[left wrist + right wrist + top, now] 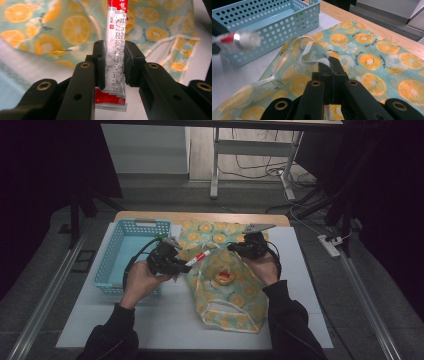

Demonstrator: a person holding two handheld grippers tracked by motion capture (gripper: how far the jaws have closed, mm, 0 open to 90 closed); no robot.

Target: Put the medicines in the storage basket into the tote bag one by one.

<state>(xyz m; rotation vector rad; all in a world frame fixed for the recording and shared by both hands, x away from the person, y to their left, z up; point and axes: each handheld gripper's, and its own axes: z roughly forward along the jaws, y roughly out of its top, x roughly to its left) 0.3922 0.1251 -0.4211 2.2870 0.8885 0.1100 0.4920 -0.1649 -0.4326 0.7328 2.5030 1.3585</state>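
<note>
The white and red foil sachet (115, 53) with printed characters is in the centre of the left gripper view, clamped between the pads of the left gripper (115, 65). Behind it lies the turquoise fabric bag with orange slices (227, 292). The right gripper (329, 65), fully closed, pinches the bag's edge. The light blue perforated plastic basket (131, 251) stands left of the bag.
</note>
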